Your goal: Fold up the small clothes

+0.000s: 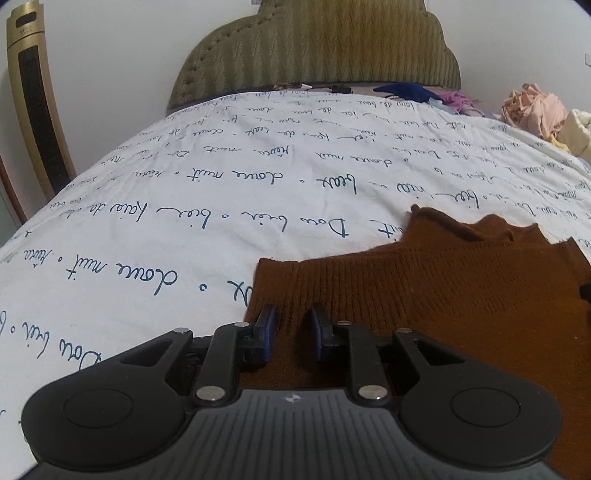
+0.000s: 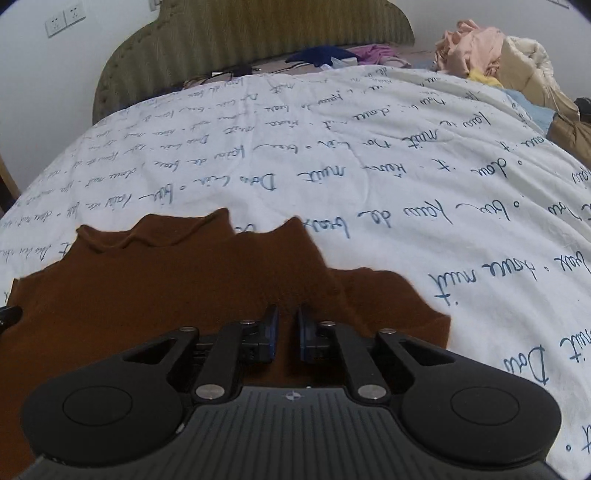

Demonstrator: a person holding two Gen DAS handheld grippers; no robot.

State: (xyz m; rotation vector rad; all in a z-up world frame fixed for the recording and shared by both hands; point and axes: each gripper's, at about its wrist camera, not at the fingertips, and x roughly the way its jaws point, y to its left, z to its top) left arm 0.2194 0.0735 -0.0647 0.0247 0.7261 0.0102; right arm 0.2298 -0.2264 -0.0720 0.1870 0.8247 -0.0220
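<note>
Brown knit garment (image 1: 443,295) lies flat on white script-print bedspread (image 1: 184,221). Left gripper (image 1: 292,332) over its left edge, fingers slightly apart, nothing pinched. Right gripper (image 2: 287,330) over its right part, fingers almost together, grip unclear.

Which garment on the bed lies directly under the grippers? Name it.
The brown knit sweater, spread flat on the script-printed duvet. The navy, purple and pink clothes lie bunched far off near the headboard.

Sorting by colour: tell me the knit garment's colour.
Rust brown garment, clearest in the right wrist view.
</note>
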